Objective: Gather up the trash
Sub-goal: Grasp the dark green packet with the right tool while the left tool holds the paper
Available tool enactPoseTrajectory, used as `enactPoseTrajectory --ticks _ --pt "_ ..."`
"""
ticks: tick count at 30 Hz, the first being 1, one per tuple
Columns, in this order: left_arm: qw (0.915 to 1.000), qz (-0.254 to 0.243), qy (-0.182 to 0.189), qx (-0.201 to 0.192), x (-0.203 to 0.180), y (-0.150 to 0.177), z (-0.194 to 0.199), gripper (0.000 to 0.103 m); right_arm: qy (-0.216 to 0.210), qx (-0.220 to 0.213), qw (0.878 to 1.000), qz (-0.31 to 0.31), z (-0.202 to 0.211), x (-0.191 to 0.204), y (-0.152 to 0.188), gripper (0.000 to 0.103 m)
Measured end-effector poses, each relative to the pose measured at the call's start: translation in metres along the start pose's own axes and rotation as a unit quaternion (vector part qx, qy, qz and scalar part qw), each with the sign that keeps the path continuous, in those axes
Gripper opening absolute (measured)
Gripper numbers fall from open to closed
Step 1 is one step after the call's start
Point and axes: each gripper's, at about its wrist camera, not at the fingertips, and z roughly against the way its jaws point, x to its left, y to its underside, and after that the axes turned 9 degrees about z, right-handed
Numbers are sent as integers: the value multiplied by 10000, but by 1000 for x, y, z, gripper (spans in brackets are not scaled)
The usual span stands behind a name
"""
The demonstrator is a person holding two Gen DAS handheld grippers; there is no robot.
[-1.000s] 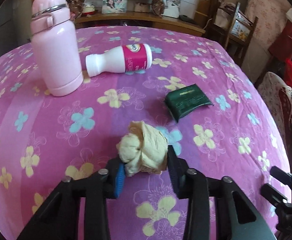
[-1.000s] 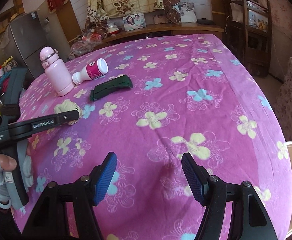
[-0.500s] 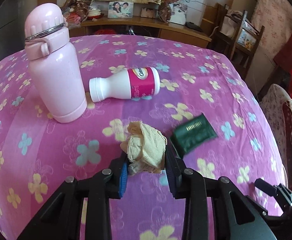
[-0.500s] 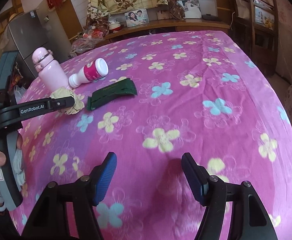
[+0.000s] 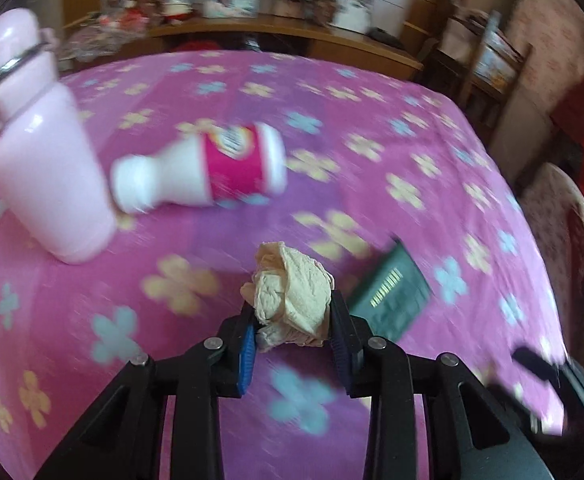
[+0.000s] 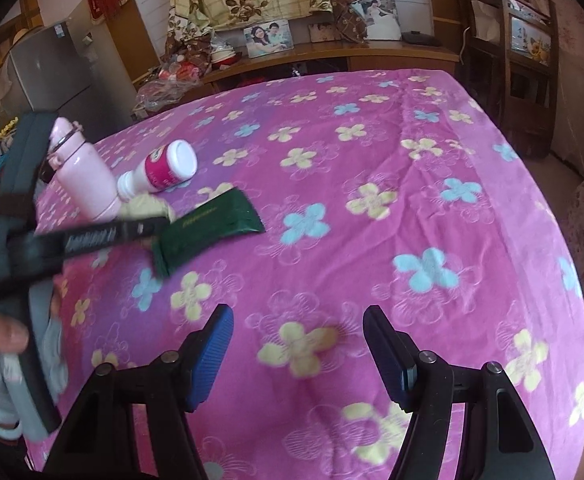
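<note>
My left gripper point(image 5: 292, 340) is shut on a crumpled beige paper wad point(image 5: 292, 296) and holds it above the pink flowered tablecloth point(image 5: 412, 152). In the right wrist view the left gripper point(image 6: 147, 226) and the wad point(image 6: 147, 206) show at the left. A dark green packet point(image 5: 392, 296) lies just right of the wad; it also shows in the right wrist view point(image 6: 211, 232). A white bottle with a pink label point(image 5: 207, 172) lies on its side beyond. My right gripper point(image 6: 298, 356) is open and empty over the cloth.
A pink flask point(image 5: 39, 152) stands upright at the left, beside the lying bottle. A wooden sideboard with photos point(image 6: 332, 56) runs behind the table. A wooden chair point(image 6: 524, 60) stands at the far right. A grey fridge point(image 6: 51, 72) stands at the back left.
My left gripper has lifted the paper wad off the cloth and moved forward towards the bottle and the green packet. My right gripper has advanced a little and stays open.
</note>
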Motion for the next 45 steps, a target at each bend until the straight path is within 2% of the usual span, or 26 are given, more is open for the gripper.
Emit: enactPoseTrajectory --ticks 2,6,14,18,20,26,27,28,29,30,37,45 --pt "9993 -86 310 164 -5 11 6 35 55 0 10000 -82 1 -6 -3 71" --pt "9990 -271 351 98 -1 27 25 35 -11 -59 9997 -257 2 -10 -10 71" --pt "9994 -305 -55 -180 31 34 51 35 -453 76 9972 -595 -26 12 -35 71" --pt "9994 -189 -163 -220 48 35 52 35 -488 178 9963 -689 -47 32 -47 75" --pt "9996 -124 -168 -207 54 37 52 35 -424 241 9970 -600 -56 43 -51 75" --pt "9997 -8 -140 -189 59 43 54 35 148 160 9997 -135 -66 62 -55 75" --pt "9997 -9 -130 -186 58 44 55 35 170 128 9997 -77 -66 62 -53 71" --pt "9997 -18 -118 -194 56 46 56 35 240 105 9997 -7 -64 62 -51 52" --pt "9997 -41 -108 -204 54 48 58 35 264 85 9996 22 -61 59 -48 40" --pt "9997 -61 -97 -212 52 49 59 35 127 87 9999 -60 -58 54 -44 34" --pt "9997 -151 24 -196 30 69 69 35 -304 -24 9991 -300 -16 27 -12 32" --pt "9994 -309 127 -127 -1 102 80 35 -453 -258 9980 -345 47 17 36 32"
